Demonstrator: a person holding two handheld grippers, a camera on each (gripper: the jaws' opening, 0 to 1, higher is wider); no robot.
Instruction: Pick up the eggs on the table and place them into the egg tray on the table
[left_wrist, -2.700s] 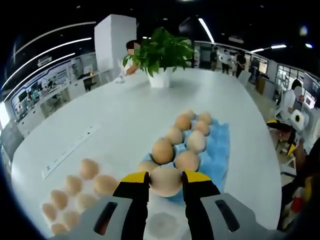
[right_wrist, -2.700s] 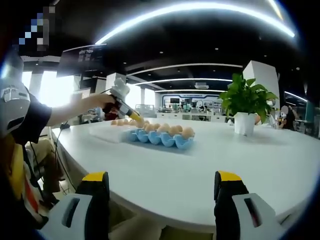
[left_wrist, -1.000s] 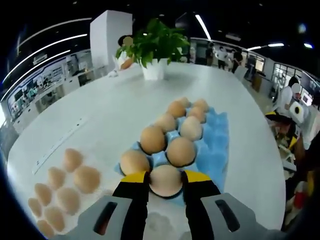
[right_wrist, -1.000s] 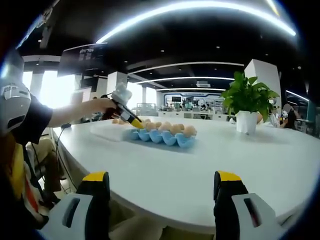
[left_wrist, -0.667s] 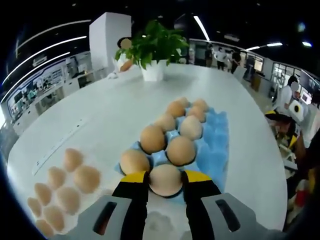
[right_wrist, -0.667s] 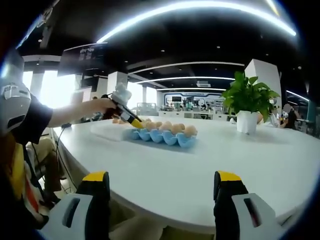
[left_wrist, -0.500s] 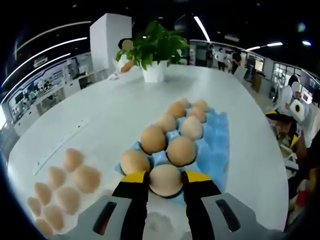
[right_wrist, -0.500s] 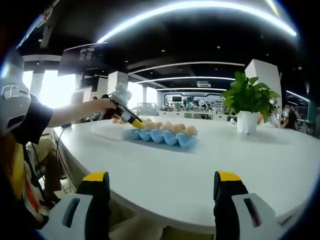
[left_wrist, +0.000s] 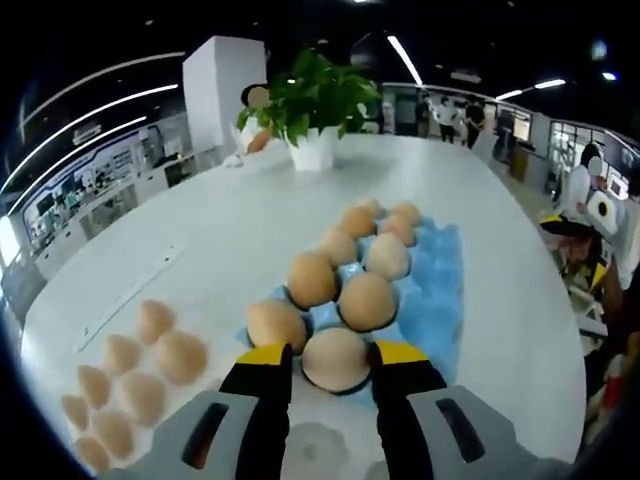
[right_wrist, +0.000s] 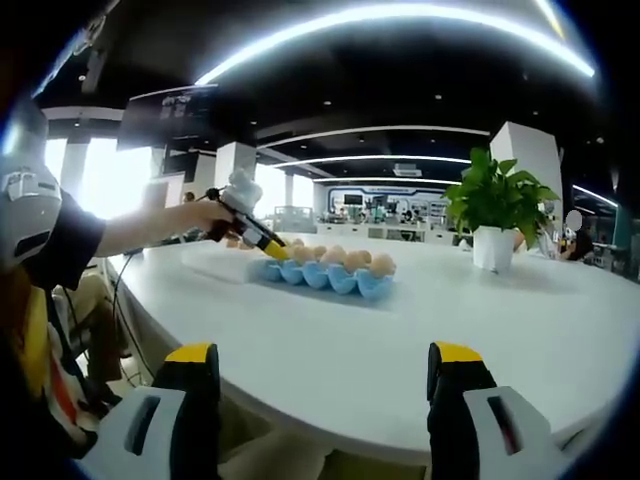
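Observation:
A blue egg tray (left_wrist: 440, 310) lies on the white table (left_wrist: 230, 230) and holds several brown eggs in its left two rows. The nearest egg (left_wrist: 335, 362) sits in the tray's closest cell, between the yellow tips of my left gripper (left_wrist: 332, 350). The jaws stand slightly open, with a thin gap on each side of the egg. Several loose eggs (left_wrist: 140, 370) lie to the tray's left. In the right gripper view, the tray (right_wrist: 330, 280) is far off with the left gripper (right_wrist: 270, 247) at its end. My right gripper (right_wrist: 322, 352) is open and holds nothing.
A potted plant (left_wrist: 315, 145) stands at the table's far end, also visible as the plant (right_wrist: 492, 245) on the right. A white strip (left_wrist: 130, 295) lies on the table's left. A seated person (left_wrist: 590, 190) is beyond the right edge. The table edge (right_wrist: 330, 400) is close before the right gripper.
The left jaws have spread slightly off the egg, which now rests in the tray's nearest cell, and the left view has lifted a little. The right gripper has not moved.

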